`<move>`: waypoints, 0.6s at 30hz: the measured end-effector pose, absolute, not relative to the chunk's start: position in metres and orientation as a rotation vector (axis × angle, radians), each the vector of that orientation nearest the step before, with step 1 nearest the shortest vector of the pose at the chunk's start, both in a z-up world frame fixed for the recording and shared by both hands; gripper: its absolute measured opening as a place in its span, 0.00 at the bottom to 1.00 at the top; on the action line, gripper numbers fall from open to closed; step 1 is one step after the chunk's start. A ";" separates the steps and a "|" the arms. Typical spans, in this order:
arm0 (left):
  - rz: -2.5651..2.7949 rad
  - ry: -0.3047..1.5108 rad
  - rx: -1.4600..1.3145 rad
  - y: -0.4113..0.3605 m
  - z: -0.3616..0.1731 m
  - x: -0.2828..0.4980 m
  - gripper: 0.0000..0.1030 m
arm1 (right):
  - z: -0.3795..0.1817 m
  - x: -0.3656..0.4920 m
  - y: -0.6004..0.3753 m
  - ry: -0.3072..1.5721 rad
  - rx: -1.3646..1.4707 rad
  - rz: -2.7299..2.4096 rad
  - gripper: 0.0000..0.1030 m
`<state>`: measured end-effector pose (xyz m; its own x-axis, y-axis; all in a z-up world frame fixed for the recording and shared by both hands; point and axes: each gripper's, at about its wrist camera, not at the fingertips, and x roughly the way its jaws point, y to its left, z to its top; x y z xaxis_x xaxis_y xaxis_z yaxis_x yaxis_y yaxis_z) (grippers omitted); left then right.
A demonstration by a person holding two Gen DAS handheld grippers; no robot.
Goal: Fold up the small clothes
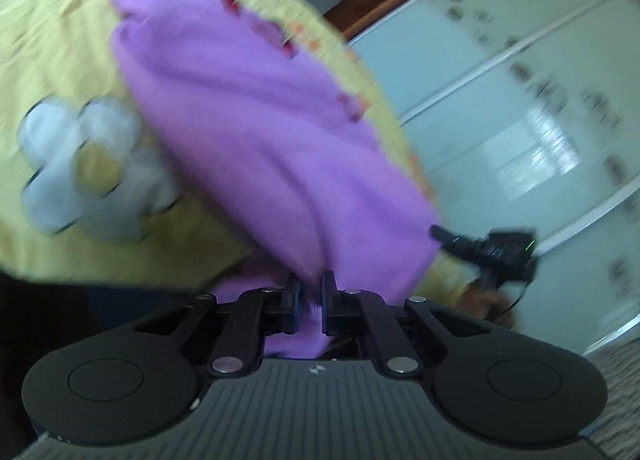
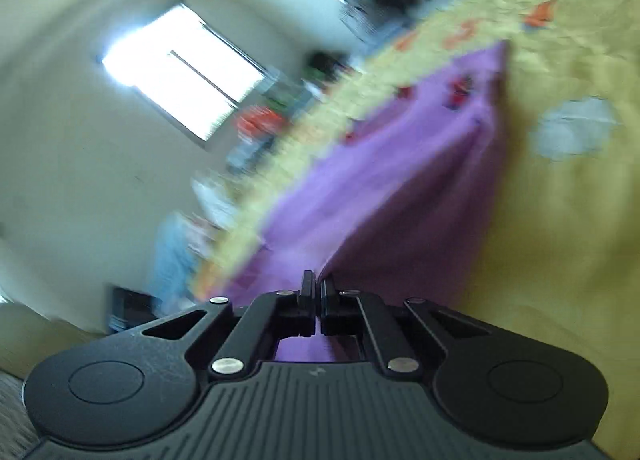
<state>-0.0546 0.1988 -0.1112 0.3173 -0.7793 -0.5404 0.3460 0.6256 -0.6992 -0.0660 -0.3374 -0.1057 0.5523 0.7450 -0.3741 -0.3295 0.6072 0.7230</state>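
Note:
A small purple garment with small red marks along one edge stretches over a yellow bedsheet. My left gripper is shut on one end of it, cloth bunched between the jaws. In the right wrist view the same purple garment runs away from my right gripper, which is shut on its near edge. The garment looks lifted and pulled taut between the two grippers. The right gripper also shows in the left wrist view, past the cloth's right edge. Both views are motion-blurred.
The yellow sheet has white flower prints and an orange-patterned border. A pale glass-fronted wardrobe stands beyond the bed edge. A bright window and cluttered shelves show in the right wrist view.

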 end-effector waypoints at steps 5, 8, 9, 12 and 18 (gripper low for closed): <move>-0.704 0.928 -0.540 0.215 -0.121 -0.047 0.27 | -0.111 -0.070 -0.373 0.729 0.679 0.514 0.14; -0.646 0.876 -0.636 0.232 -0.127 -0.035 0.74 | -0.104 -0.060 -0.377 0.661 0.654 0.417 0.14; -0.646 0.865 -0.655 0.233 -0.130 -0.031 0.77 | -0.106 -0.052 -0.376 0.658 0.661 0.400 0.14; -0.650 0.876 -0.677 0.228 -0.132 -0.022 0.83 | -0.122 -0.025 -0.370 0.699 0.692 0.380 0.15; -0.601 0.916 -0.613 0.220 -0.125 -0.027 0.05 | -0.133 -0.019 -0.343 0.689 0.658 0.457 0.65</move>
